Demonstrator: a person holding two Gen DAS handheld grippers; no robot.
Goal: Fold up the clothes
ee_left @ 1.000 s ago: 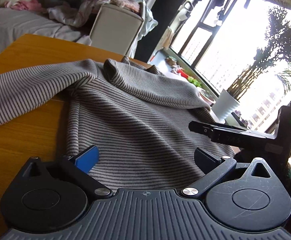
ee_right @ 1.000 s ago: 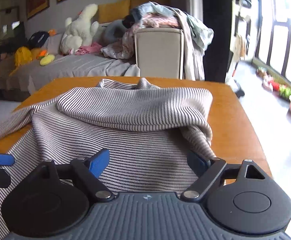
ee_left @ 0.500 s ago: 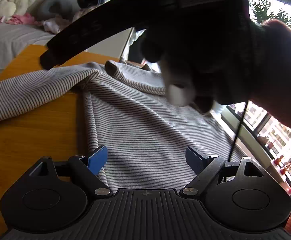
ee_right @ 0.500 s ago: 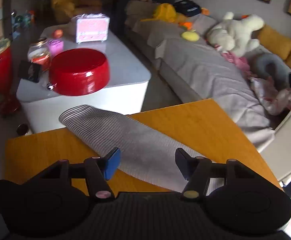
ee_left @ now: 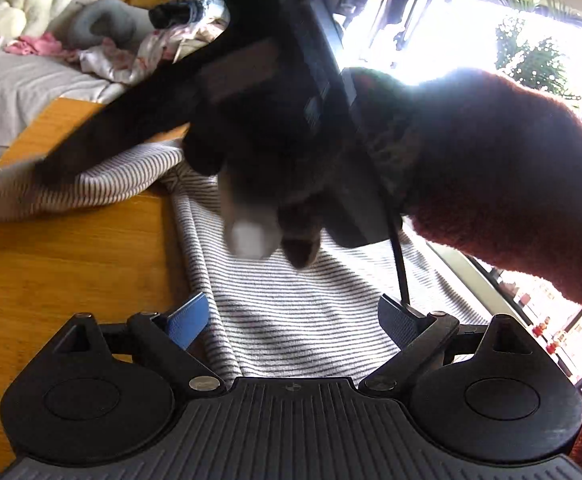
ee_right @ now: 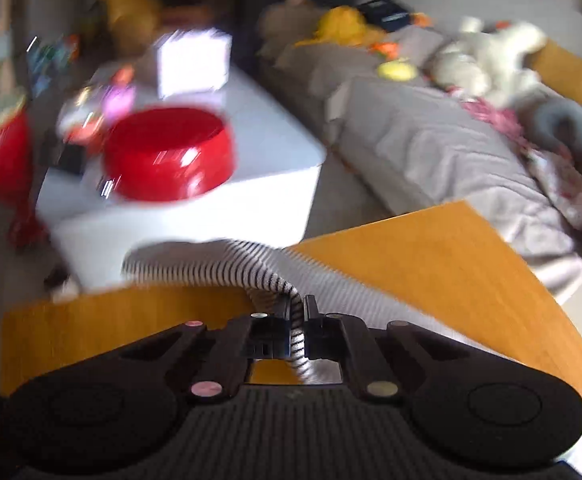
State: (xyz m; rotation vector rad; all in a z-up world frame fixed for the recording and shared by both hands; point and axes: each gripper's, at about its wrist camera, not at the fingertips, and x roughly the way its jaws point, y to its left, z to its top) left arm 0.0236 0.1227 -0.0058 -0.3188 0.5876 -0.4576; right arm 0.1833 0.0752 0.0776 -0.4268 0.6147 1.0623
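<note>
Right wrist view: right gripper (ee_right: 299, 326) just pinched the striped sleeve (ee_right: 279, 280); left gripper (ee_left: 297, 320) is opening over the shirt, holding nothing, so folding can start

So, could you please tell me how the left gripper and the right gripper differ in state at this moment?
The left gripper has its jaws apart and opening, gripping nothing; the right gripper has its jaws shut on a sleeve of the striped top. The left hovers over the top's flat body, the right over its sleeve. Both work over the wooden table.
</note>
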